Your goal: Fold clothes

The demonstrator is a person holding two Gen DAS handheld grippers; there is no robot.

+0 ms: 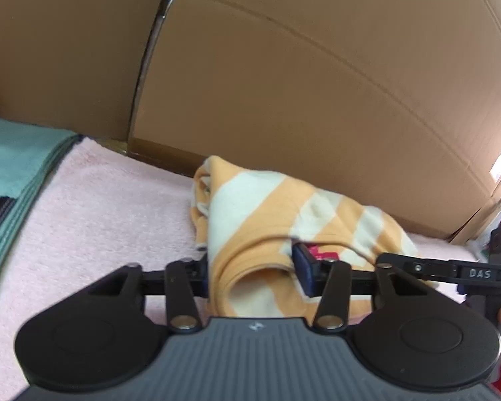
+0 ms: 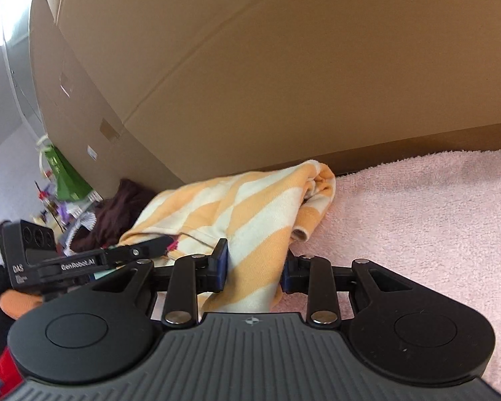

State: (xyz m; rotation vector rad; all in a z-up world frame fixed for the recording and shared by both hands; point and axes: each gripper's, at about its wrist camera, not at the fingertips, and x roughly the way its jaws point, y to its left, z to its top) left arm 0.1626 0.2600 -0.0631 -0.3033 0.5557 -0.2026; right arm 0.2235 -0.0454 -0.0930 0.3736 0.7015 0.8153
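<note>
Left wrist view first, working left to right: at 9 o'clock there's a teal cloth (image 1: 6,163), then the pink towel (image 1: 93,207) covering the surface, and sitting on it the orange-and-white striped garment (image 1: 267,207), bunched into a thick fold with cardboard boxes (image 1: 317,77) standing right behind it from 11 to 2 o'clock. My left gripper (image 1: 254,274) straddles the near rolled end of that bundle. The jaws stand apart with cloth between them, and I'd call that side released, since the fabric bulges loose instead of being squeezed. My other tool pokes in from 3 o'clock.

Right wrist view, same sweep: clutter and a dark maroon cloth (image 2: 117,207) at 9 o'clock, then the striped bundle running from about 10 o'clock across to 1 o'clock, so its long axis lies crosswise to my fingers. My right gripper (image 2: 254,267) looks clenched on a hanging flap of the striped fabric, pads pressed in on both sides.

No containers I can see into; the boxes read as closed walls from here.

My guess: the right hand is the one in control now, so the next tuck or drag runs along that long axis toward 1 o'clock.
</note>
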